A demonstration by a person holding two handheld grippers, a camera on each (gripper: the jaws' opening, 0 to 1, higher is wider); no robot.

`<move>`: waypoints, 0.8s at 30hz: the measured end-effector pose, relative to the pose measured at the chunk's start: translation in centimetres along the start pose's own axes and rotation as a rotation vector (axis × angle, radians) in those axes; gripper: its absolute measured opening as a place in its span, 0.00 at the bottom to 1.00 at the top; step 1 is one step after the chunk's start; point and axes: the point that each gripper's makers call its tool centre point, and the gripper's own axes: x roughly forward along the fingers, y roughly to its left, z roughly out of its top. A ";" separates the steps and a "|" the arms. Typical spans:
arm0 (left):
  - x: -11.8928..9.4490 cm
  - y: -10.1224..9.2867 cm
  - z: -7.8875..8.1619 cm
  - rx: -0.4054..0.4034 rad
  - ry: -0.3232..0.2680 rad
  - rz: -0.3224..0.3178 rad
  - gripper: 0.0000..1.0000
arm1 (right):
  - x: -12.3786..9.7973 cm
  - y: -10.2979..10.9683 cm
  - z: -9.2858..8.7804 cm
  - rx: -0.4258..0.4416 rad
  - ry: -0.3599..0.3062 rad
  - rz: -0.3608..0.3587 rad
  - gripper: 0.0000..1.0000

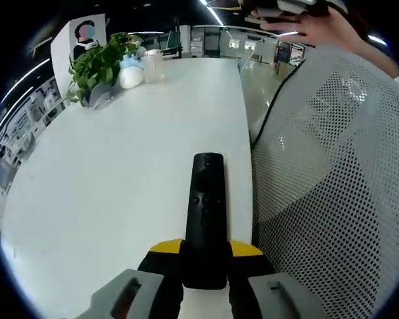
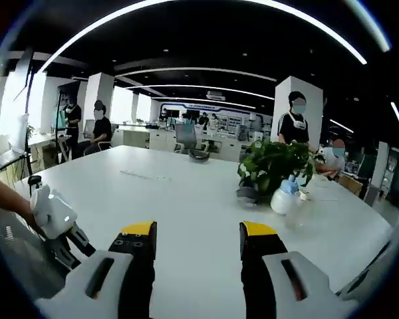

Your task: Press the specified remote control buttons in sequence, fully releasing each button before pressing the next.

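Note:
A long black remote control (image 1: pixel 207 212) points away from me over the white table (image 1: pixel 106 186). My left gripper (image 1: pixel 206 251) is shut on its near end, one yellow-tipped jaw on each side. The remote's small buttons face up. In the right gripper view, my right gripper (image 2: pixel 197 240) is open above the same white table (image 2: pixel 186 199) with nothing between its jaws. At the left edge of that view a hand holds the white left gripper (image 2: pixel 53 216).
A potted green plant (image 1: pixel 98 63) (image 2: pixel 274 166) and a white spray bottle (image 2: pixel 283 197) stand on the table. A white mesh chair back (image 1: pixel 332 193) rises close on the right of the remote. Several people sit and stand in the office behind.

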 end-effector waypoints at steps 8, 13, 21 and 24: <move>-0.2 1.0 -0.3 0.051 0.022 -0.008 0.23 | 0.3 0.1 -1.5 -0.028 0.080 0.009 0.47; -0.8 2.7 0.0 0.061 0.022 0.007 0.23 | 0.2 -0.9 -2.5 -0.012 0.128 -0.030 0.49; -1.7 6.0 -0.2 0.105 0.039 0.054 0.23 | 0.2 -1.5 -3.8 -0.028 0.199 -0.063 0.51; -2.1 7.3 -0.4 0.126 0.061 0.064 0.23 | 0.2 -1.5 -4.3 -0.033 0.224 -0.062 0.51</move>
